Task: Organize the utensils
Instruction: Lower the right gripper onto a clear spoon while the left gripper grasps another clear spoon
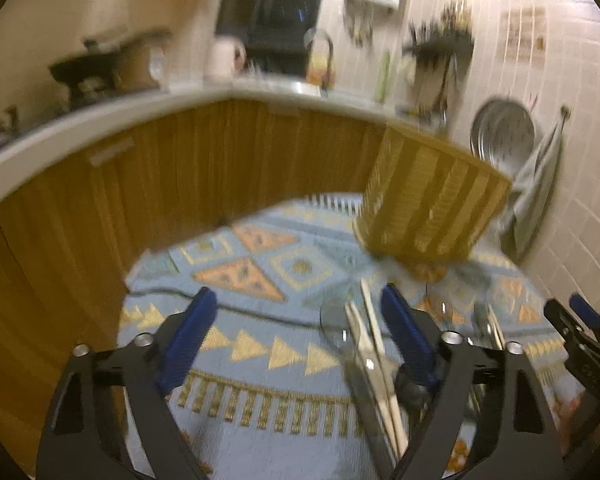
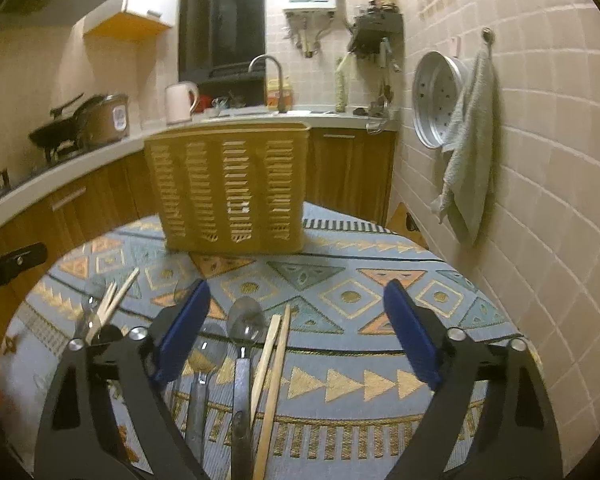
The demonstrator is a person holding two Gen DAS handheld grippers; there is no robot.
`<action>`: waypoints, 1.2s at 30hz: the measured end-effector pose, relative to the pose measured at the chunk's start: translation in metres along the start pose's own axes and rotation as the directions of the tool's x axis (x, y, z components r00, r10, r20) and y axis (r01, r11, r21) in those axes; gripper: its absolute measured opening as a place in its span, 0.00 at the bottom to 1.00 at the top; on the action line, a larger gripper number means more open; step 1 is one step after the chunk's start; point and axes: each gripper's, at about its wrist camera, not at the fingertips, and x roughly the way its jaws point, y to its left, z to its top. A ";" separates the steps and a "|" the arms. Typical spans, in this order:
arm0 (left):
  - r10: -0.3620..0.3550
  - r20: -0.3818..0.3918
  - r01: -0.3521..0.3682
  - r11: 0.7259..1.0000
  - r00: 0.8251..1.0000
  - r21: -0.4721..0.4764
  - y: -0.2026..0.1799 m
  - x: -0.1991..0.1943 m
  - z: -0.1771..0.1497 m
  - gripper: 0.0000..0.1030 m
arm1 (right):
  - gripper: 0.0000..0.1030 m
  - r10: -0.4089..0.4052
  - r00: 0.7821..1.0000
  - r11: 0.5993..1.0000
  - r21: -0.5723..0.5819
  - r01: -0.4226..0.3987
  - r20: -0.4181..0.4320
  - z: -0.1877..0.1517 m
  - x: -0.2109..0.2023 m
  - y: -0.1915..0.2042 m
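Utensils lie loose on the patterned tablecloth (image 2: 340, 248), none gripped yet, so this looks like the opening pick; right gripper (image 2: 296, 332) hangs wide open and empty over two spoons (image 2: 242, 320) and a chopstick pair (image 2: 274, 360); left gripper (image 1: 300, 332), equally spread and empty, has another chopstick pair (image 1: 370, 344) between its fingers; the slotted yellow holder (image 2: 230, 188) stands upright beyond; next comes closing on one piece; the tiled wall (image 2: 540, 200) crowds the right, with freer room leftward.
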 end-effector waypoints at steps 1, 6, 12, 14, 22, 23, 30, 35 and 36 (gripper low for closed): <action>-0.028 -0.070 0.027 1.000 0.997 -0.003 0.004 0.007 0.003 0.71 | 0.77 0.005 1.000 1.000 -0.009 -0.005 -0.012 0.000 0.001 0.002; -0.125 -0.269 0.120 0.992 0.955 -0.033 0.013 0.033 0.001 0.55 | 0.59 0.066 0.990 0.998 0.002 -0.066 -0.126 0.002 0.014 0.001; -0.151 -0.351 0.149 0.988 0.924 -0.033 0.005 0.056 0.001 0.51 | 0.55 0.192 0.939 0.981 0.051 -0.185 -0.286 0.010 0.037 -0.003; -0.157 -0.381 0.155 0.987 0.911 -0.035 0.001 0.064 0.007 0.51 | 0.55 0.204 0.924 0.979 0.050 -0.199 -0.324 0.015 0.045 -0.002; -0.039 -0.430 0.076 0.995 0.902 0.069 -0.026 0.091 0.010 0.50 | 0.55 0.361 0.773 0.930 0.133 -0.344 -0.522 0.044 0.102 0.015; -0.016 -0.428 0.058 0.995 0.903 0.086 -0.029 0.093 0.010 0.48 | 0.55 0.374 0.755 0.924 0.147 -0.353 -0.539 0.045 0.108 0.019; 0.068 -0.414 0.014 0.981 0.908 0.193 -0.040 0.096 0.011 0.39 | 0.55 0.386 0.672 0.914 0.165 -0.371 -0.631 0.046 0.148 0.058; 0.047 -0.419 0.042 0.979 0.907 0.201 -0.031 0.092 0.013 0.32 | 0.55 0.319 0.673 0.933 0.097 -0.346 -0.667 0.043 0.153 0.078; 0.036 -0.424 0.054 0.979 0.905 0.199 -0.029 0.091 0.014 0.32 | 0.55 0.304 0.675 0.936 0.077 -0.344 -0.672 0.042 0.152 0.081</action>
